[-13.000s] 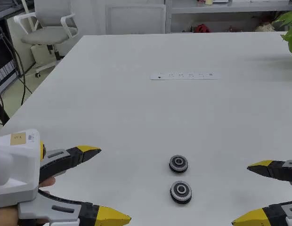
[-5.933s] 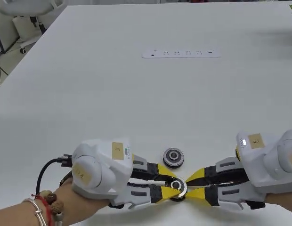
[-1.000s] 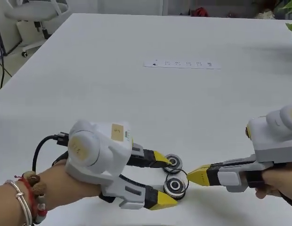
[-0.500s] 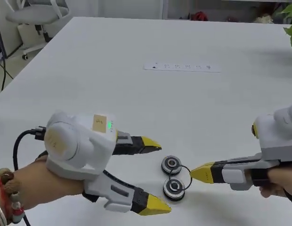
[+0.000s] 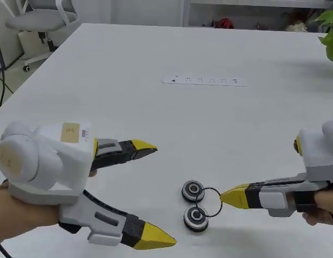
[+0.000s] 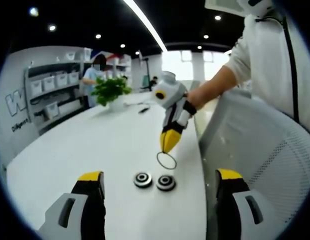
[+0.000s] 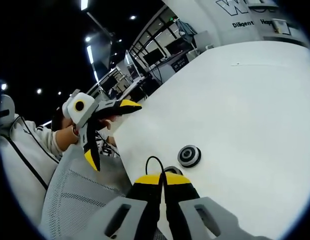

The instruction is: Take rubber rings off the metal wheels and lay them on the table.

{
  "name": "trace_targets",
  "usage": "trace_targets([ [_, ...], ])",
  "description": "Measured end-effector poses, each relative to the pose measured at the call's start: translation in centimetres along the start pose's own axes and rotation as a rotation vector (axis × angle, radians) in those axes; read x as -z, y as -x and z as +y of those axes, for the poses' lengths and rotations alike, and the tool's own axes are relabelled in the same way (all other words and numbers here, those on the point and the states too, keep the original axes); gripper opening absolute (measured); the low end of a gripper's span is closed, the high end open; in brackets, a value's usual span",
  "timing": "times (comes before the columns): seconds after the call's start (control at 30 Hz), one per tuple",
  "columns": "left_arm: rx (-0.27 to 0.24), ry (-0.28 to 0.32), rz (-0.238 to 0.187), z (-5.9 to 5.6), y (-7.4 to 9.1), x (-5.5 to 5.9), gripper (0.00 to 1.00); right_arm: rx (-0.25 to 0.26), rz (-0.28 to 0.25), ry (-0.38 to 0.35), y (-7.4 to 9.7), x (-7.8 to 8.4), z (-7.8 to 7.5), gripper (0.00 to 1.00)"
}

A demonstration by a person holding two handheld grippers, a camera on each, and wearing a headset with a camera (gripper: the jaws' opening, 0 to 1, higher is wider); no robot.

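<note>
White table (image 5: 209, 123) spans the head view. At lower left the left gripper (image 5: 158, 193) has its jaws spread wide, holding nothing. At lower right the right gripper (image 5: 226, 198) has its jaws pressed together, pinching a thin black rubber ring (image 6: 157, 160). Two metal wheels (image 5: 193, 190) (image 5: 196, 216) sit close together at bottom centre, and the ring hangs just right of them.

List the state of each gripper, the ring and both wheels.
left gripper: open, holding nothing
right gripper: shut on the rubber ring
rubber ring: off the wheels, held in the air
far wheel: lying flat on the table
near wheel: lying flat on the table
</note>
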State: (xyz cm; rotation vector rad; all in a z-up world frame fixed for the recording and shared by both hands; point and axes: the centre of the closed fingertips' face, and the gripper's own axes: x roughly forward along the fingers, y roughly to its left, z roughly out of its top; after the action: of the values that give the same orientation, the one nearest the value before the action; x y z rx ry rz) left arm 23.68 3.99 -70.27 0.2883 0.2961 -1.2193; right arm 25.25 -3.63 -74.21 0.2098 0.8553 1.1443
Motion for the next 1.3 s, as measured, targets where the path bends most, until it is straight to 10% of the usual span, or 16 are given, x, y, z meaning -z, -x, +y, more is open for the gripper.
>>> trace_targets([
  [1.3,-0.207,0.158,-0.011,0.1,6.1,4.8,1.0,-0.025,0.014,0.031,0.8,-2.8,3.4,0.0],
])
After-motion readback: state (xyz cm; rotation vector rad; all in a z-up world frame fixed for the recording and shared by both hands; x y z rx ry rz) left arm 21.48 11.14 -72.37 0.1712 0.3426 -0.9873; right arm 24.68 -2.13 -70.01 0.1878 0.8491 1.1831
